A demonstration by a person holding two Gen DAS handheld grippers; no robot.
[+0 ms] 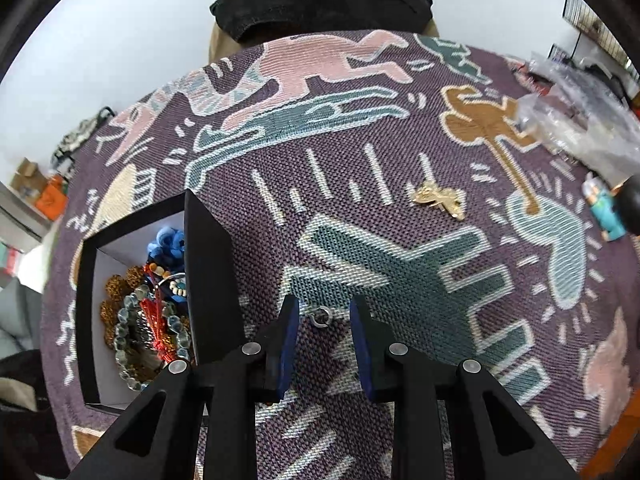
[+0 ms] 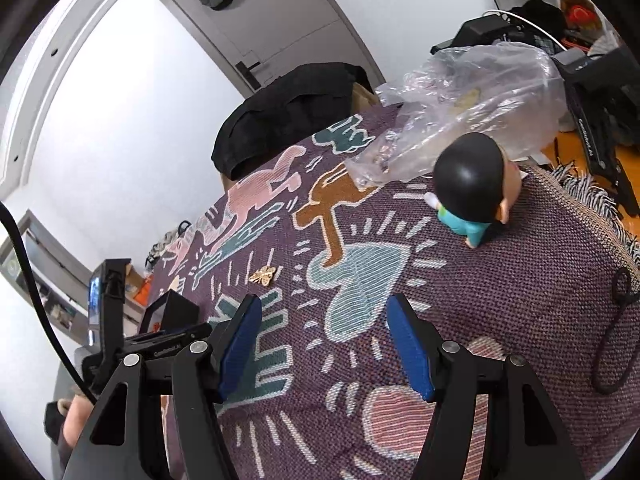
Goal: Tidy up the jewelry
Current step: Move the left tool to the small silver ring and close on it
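Left tool (image 1: 324,312) straddling silver ring (image 1: 321,315), black box (image 1: 208,264) beside, gold brooch (image 1: 440,199) beyond

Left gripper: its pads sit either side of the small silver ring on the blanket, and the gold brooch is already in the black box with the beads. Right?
Not quite. The gold brooch lies out on the blanket, not in the black box; the left wrist view shows it. The left gripper does straddle the silver ring.

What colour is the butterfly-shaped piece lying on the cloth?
Gold; the butterfly-shaped piece shows best in the left wrist view.
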